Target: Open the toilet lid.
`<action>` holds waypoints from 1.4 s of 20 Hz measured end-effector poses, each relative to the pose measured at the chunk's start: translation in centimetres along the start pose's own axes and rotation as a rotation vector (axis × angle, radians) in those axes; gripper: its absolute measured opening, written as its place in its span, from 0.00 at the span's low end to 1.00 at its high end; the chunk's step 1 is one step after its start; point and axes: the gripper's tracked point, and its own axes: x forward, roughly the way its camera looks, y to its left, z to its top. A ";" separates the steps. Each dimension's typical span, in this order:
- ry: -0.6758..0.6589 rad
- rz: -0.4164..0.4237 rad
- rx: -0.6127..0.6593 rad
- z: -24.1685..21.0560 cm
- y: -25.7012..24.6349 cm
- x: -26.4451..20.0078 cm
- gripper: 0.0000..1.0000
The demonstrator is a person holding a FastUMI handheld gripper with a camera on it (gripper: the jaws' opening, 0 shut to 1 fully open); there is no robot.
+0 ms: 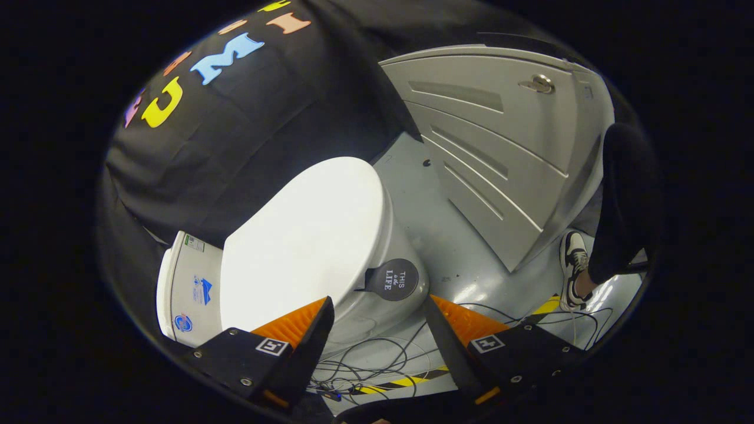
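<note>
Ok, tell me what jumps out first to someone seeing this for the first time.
The white toilet lid stands out first: it lies shut on the bowl, just ahead of the open gripper, whose fingers touch nothing. A round dark tab sticks out from the lid's rim between the fingers. Beyond the toilet stands a grey panelled door, and a person's leg and sneaker are beside it, with loose cables on the floor.

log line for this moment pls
claw open, empty | toilet lid down | round lid tab just ahead between fingers | not yet gripped

walls: black cloth (247,129) | door: grey panelled (500,147) | floor: grey (436,224), cables (377,359)
</note>
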 end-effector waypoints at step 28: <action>-0.140 0.225 0.568 2.2 -1.1 4.8 0.25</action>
